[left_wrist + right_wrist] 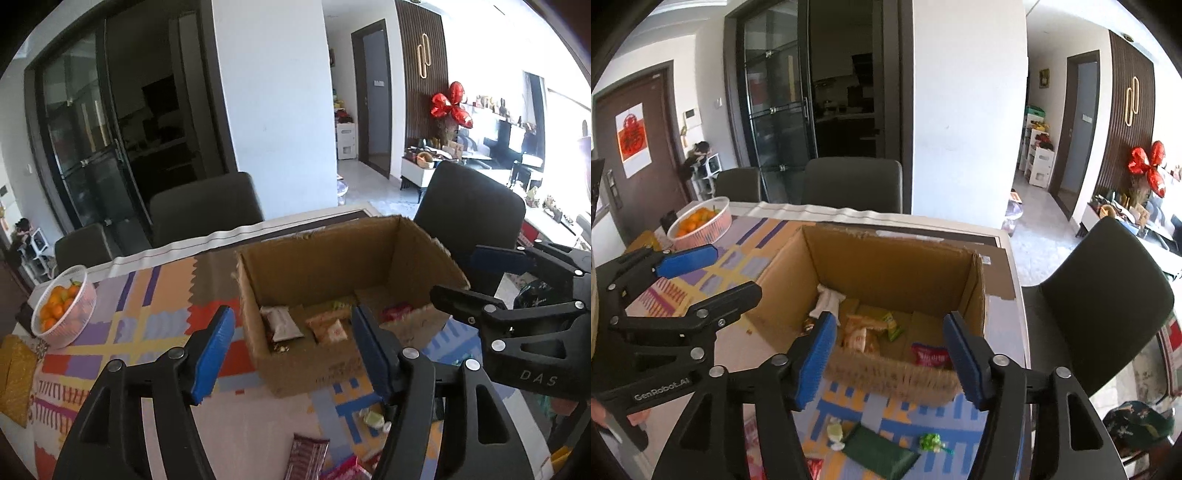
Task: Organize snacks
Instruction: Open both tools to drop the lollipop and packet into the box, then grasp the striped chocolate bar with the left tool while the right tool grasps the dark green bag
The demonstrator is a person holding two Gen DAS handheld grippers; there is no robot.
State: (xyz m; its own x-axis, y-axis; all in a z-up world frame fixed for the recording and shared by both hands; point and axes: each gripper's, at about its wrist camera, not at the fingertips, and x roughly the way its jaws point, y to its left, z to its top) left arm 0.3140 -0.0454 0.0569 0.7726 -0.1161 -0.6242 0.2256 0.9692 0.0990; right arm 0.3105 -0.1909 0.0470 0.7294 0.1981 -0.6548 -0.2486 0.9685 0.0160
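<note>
Both grippers hang over the near edge of the cardboard box (pixel 886 266), and both are released with nothing between their blue pads. The left gripper (pixel 291 350) sits over the box's near left corner; the right gripper (pixel 890 350) faces the near wall from the other side. Only one moment is shown, so I cannot say whether the jaws are moving.

The box stands open on the patterned table mat (pixel 140 325), placed within easy reach of both hands so snacks can be dropped straight in. Several already lie on its floor: a white packet (pixel 280 325), an orange packet (pixel 860 336), and a pink packet (pixel 931 356). Loose snacks remain on the mat in front of the box: a dark green packet (pixel 882 452), a small green sweet (pixel 931 441), and a pale wrapped sweet (pixel 834 434), though the blur leaves their kind uncertain. A basket of oranges (pixel 64 306) stands well apart to the left.

The sorting looks partly done; the next pick is likely one of the loose snacks.
</note>
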